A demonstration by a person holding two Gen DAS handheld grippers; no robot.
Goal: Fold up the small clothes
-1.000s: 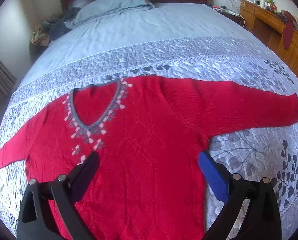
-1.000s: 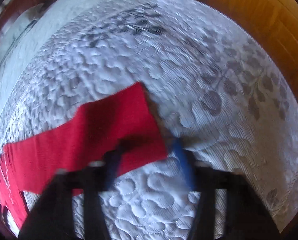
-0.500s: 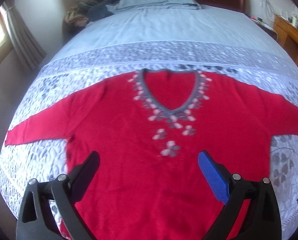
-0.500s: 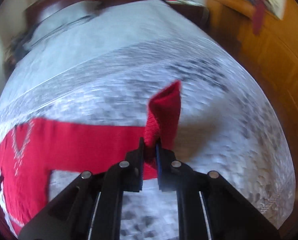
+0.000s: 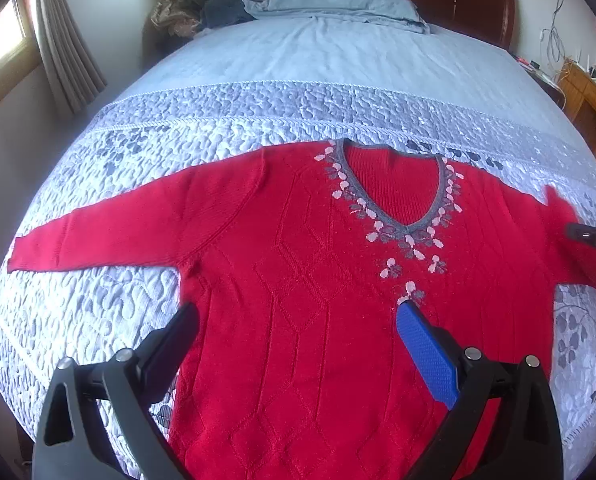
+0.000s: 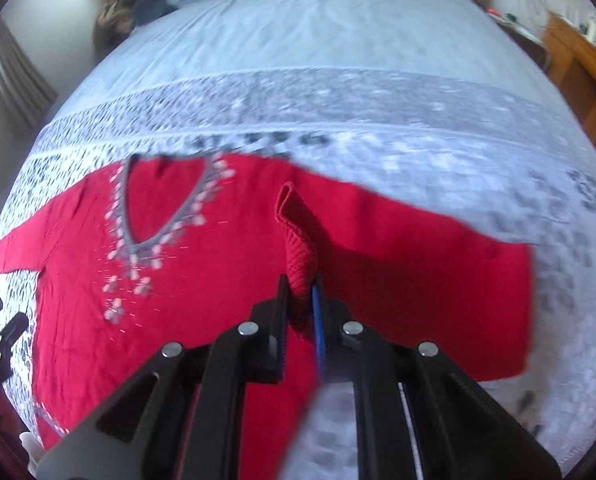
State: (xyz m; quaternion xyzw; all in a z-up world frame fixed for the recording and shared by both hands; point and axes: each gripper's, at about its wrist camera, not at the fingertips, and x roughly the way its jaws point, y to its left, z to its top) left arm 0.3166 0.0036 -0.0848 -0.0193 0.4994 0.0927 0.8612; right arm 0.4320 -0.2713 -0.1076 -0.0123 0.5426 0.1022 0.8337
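Left wrist view: left gripper (image 5: 294,344) fingers wide apart, nothing between, hovering over red sweater (image 5: 298,280) lying flat on quilted bed (image 5: 218,128), one sleeve outstretched. Right wrist view: right gripper (image 6: 298,308) pinched tight on sleeve cuff (image 6: 298,252), lifted over sweater body.

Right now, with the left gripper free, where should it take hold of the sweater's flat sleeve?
At the cuff end of the sleeve, from above at the bed's left side: it lies flat and straight on the quilt, its end edge exposed. The left gripper stands open above the sweater.
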